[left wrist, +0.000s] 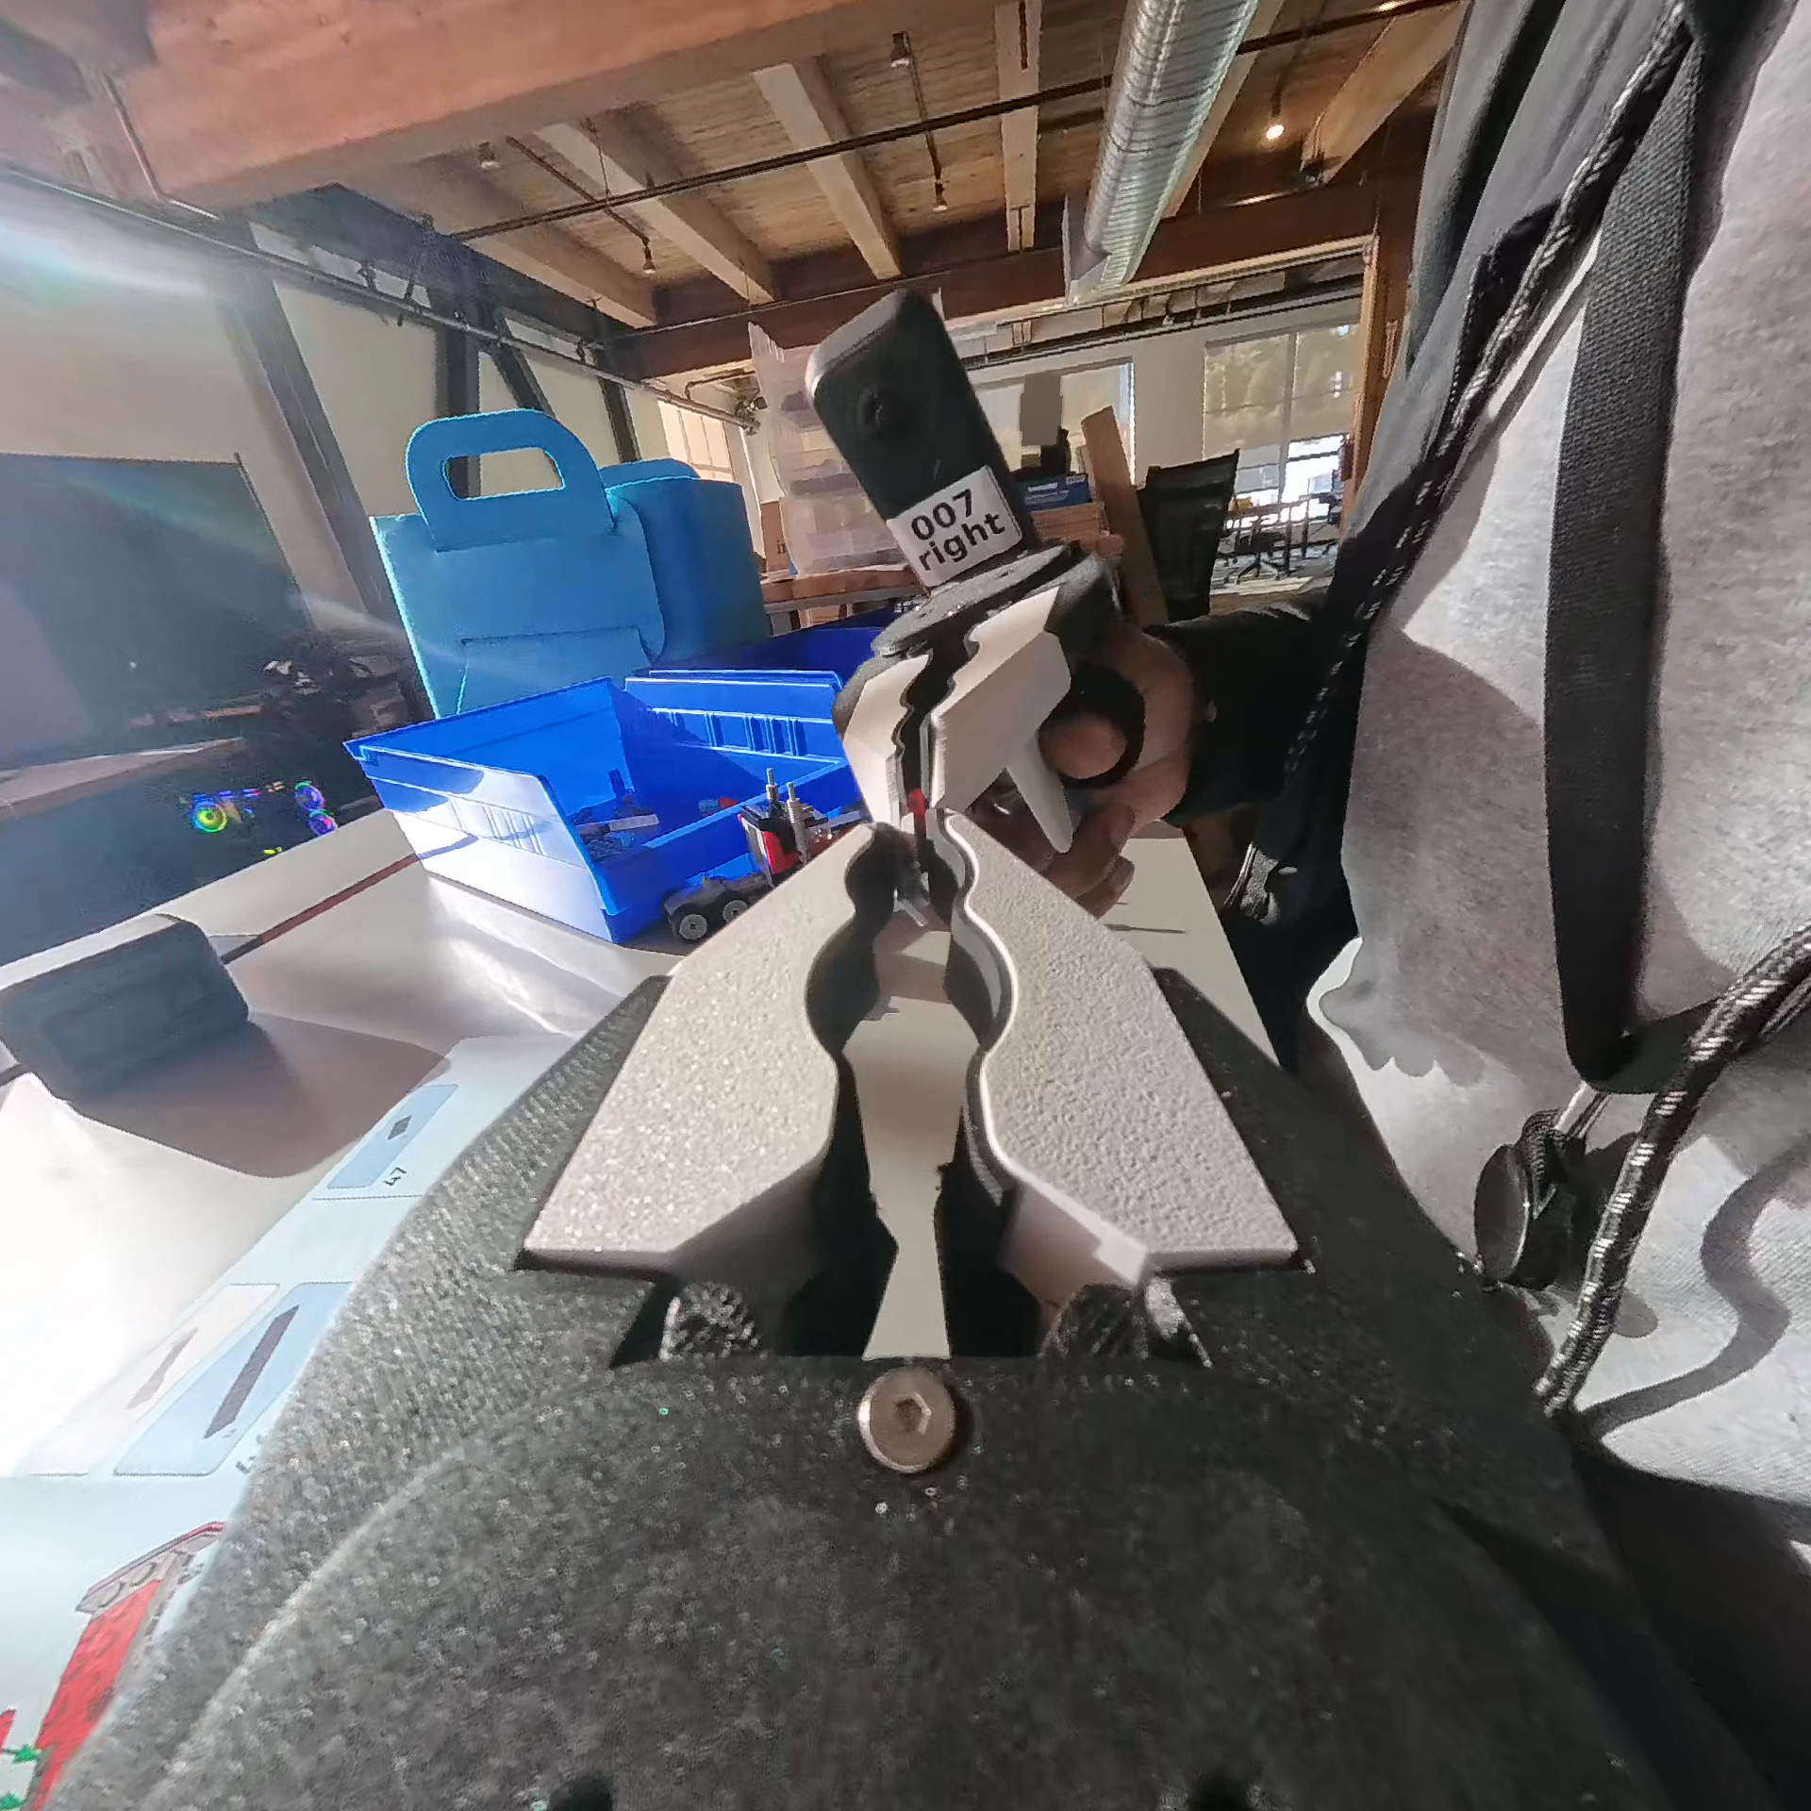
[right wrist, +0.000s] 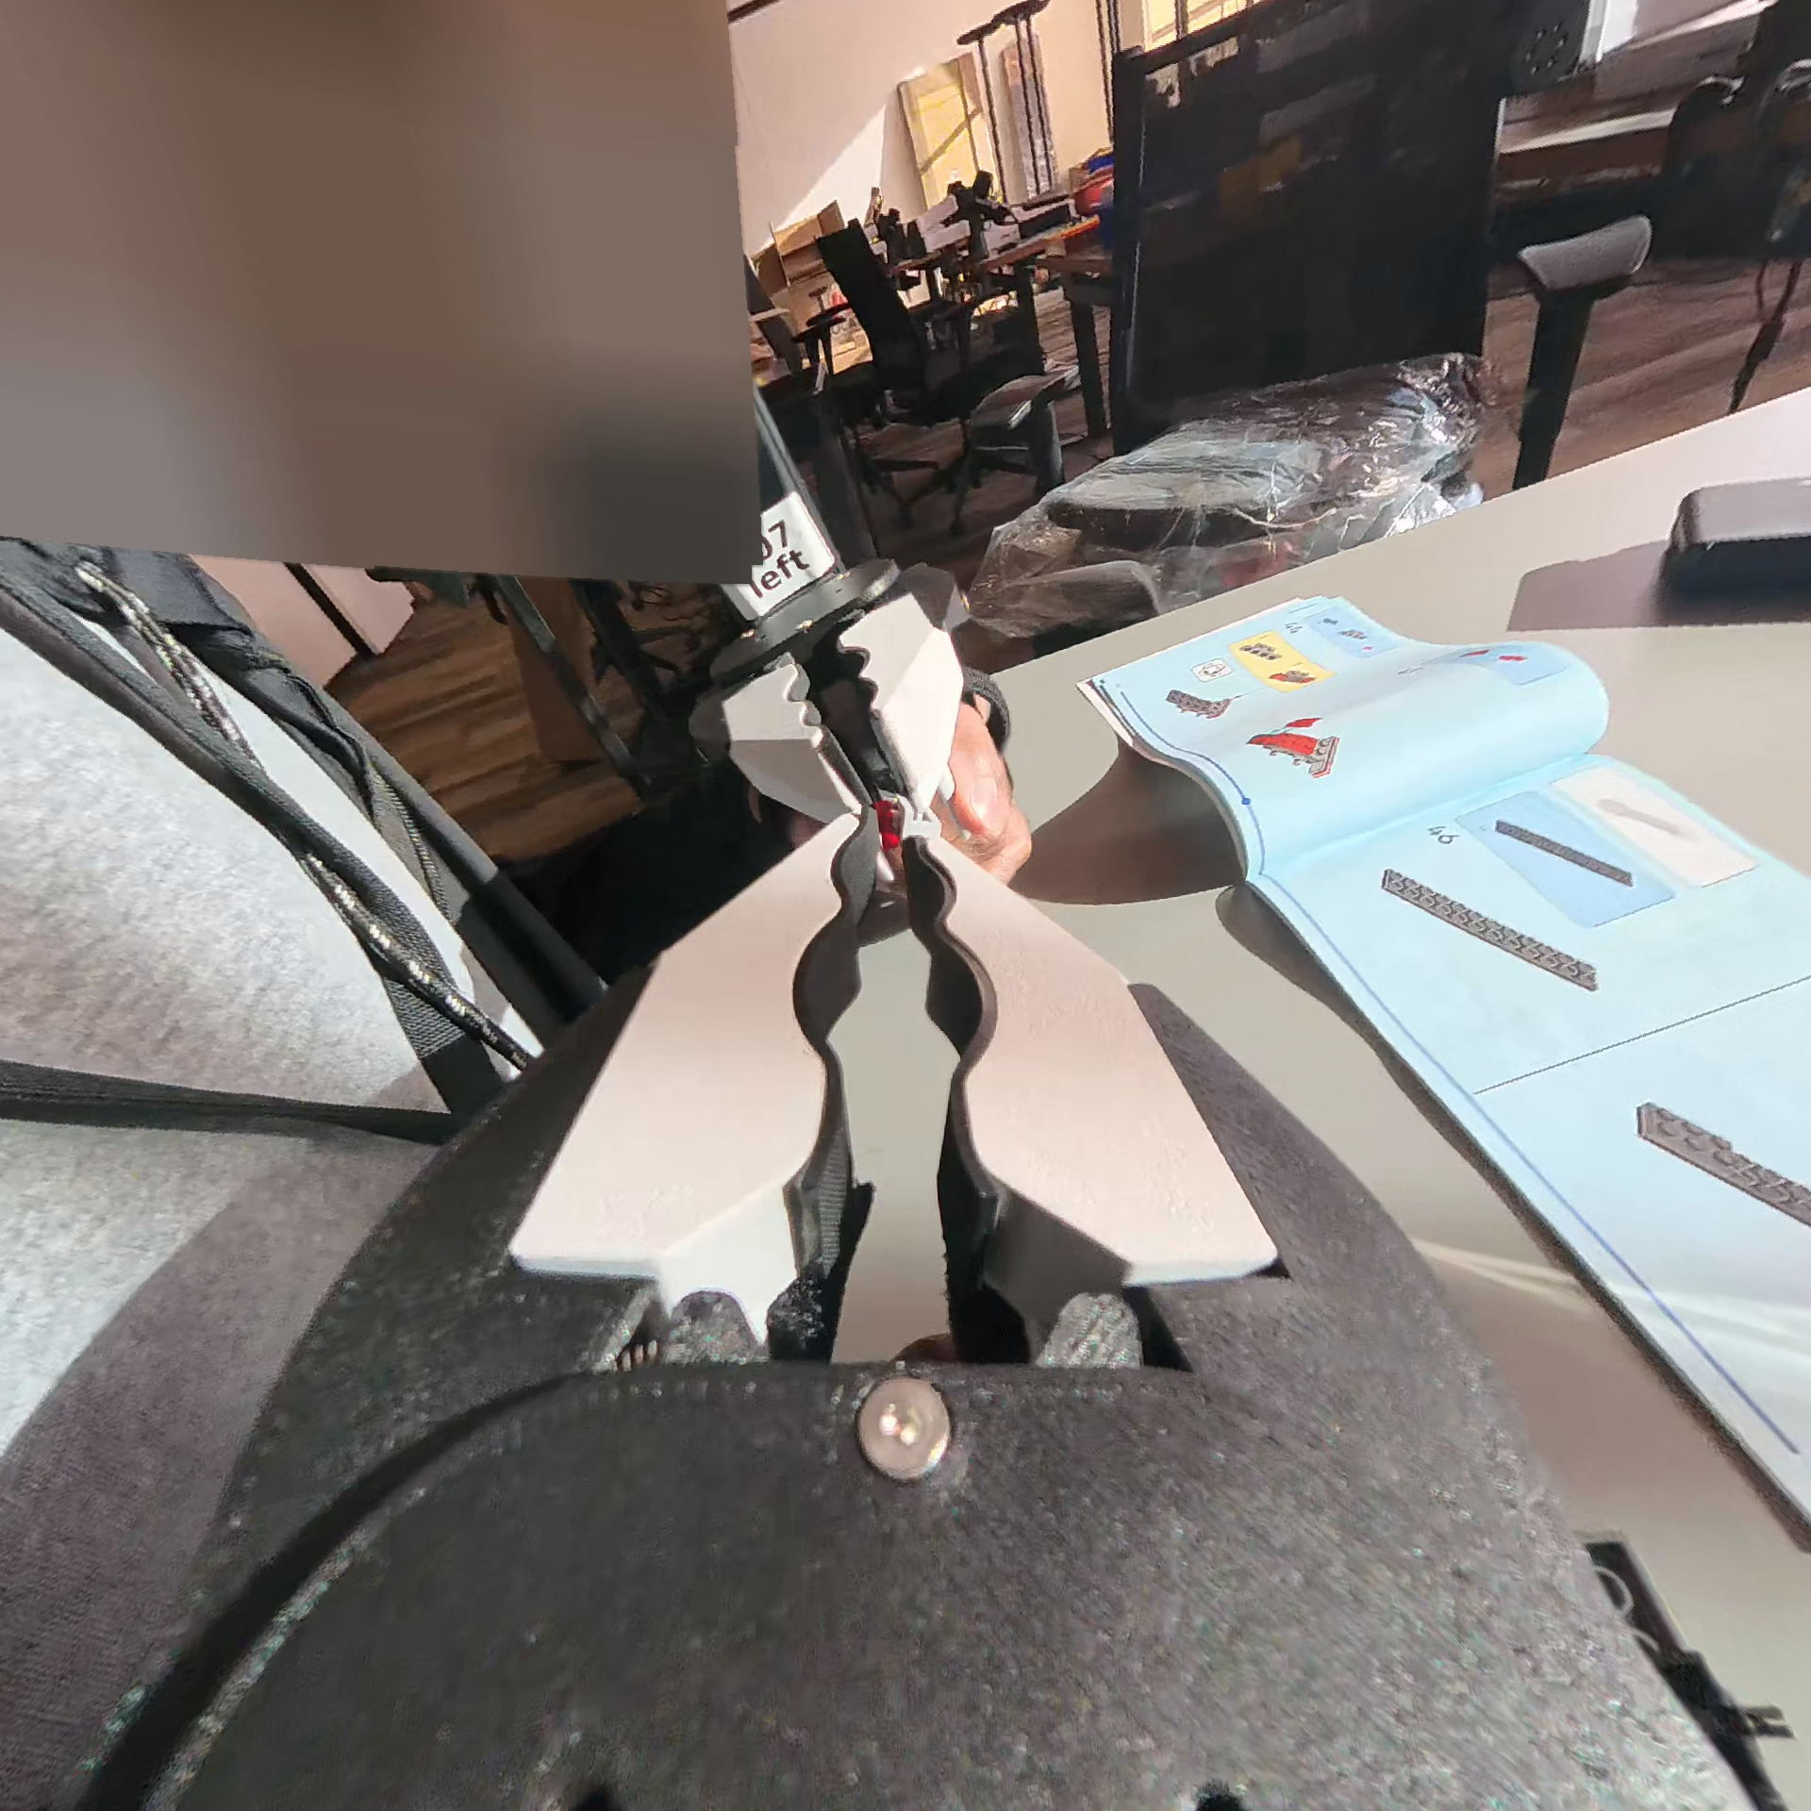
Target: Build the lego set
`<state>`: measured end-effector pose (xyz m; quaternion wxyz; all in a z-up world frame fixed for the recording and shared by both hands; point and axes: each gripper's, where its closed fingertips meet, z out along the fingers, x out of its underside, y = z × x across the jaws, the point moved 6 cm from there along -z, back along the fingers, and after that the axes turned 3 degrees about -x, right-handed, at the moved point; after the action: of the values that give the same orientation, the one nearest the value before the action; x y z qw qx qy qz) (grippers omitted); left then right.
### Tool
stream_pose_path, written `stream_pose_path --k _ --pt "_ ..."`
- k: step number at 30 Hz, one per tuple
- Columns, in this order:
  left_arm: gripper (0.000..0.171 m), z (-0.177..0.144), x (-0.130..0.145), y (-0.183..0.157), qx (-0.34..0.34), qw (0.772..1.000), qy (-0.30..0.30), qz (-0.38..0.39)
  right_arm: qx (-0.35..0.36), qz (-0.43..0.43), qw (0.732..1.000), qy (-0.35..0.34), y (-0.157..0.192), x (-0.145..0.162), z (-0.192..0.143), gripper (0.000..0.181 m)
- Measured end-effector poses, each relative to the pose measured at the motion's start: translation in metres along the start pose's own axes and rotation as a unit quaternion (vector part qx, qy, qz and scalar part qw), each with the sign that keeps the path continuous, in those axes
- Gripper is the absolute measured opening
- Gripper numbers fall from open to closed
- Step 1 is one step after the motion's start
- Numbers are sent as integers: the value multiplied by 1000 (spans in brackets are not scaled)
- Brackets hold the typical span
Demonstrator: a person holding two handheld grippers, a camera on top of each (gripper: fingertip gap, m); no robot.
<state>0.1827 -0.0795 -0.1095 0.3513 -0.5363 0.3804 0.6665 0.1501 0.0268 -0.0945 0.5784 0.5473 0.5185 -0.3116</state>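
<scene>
My two grippers meet tip to tip above the table's near edge. In the left wrist view my left gripper (left wrist: 916,867) is shut on a small dark grey lego piece (left wrist: 911,887). The right gripper (left wrist: 916,804) faces it from above, shut on a small red lego piece (left wrist: 918,799). In the right wrist view my right gripper (right wrist: 887,843) pinches the red piece (right wrist: 889,821) at its tips, and the left gripper (right wrist: 885,789) presses against it from the far side. The two pieces touch; how they join is hidden by the fingertips.
A partly built lego truck (left wrist: 745,862) stands beside blue bins (left wrist: 549,784) holding loose pieces. An open instruction booklet (right wrist: 1470,882) lies on the grey table (right wrist: 1078,706). A black flat object (right wrist: 1744,539) lies farther back. A person's grey sweater (left wrist: 1568,882) is close by. My left and right fingertips are right by each other. Both grippers' tips are roughly 40 cm from the black flat object (right wrist: 1744,539).
</scene>
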Motion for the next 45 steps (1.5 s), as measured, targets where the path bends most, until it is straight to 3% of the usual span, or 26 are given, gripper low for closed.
stream_pose_path --k 6,17,22,25,29,36,38,45 --pt "6 0 0 -3 4 1000 2 19 -26 51 998 0 -1 2 0 7" --pt "6 1 1 0 0 1000 8 -5 -3 14 1000 -9 -4 3 -1 7" --pt "19 -2 3 11 -29 999 3 -44 11 133 989 -63 -21 3 -4 7" --pt "26 -9 -1 18 -48 997 -18 -63 -17 245 961 -125 -26 4 -6 6" --pt "30 -7 7 21 -62 996 11 -68 -43 336 926 -165 -26 9 -1 6" --pt "14 -3 8 15 -44 997 17 -63 -68 389 901 -182 -21 8 6 6" --pt "7 -3 7 14 -43 997 14 -59 -72 392 899 -183 -21 9 6 7" --pt "4 -4 4 14 -29 997 1 -73 -68 377 905 -186 -23 5 6 12"
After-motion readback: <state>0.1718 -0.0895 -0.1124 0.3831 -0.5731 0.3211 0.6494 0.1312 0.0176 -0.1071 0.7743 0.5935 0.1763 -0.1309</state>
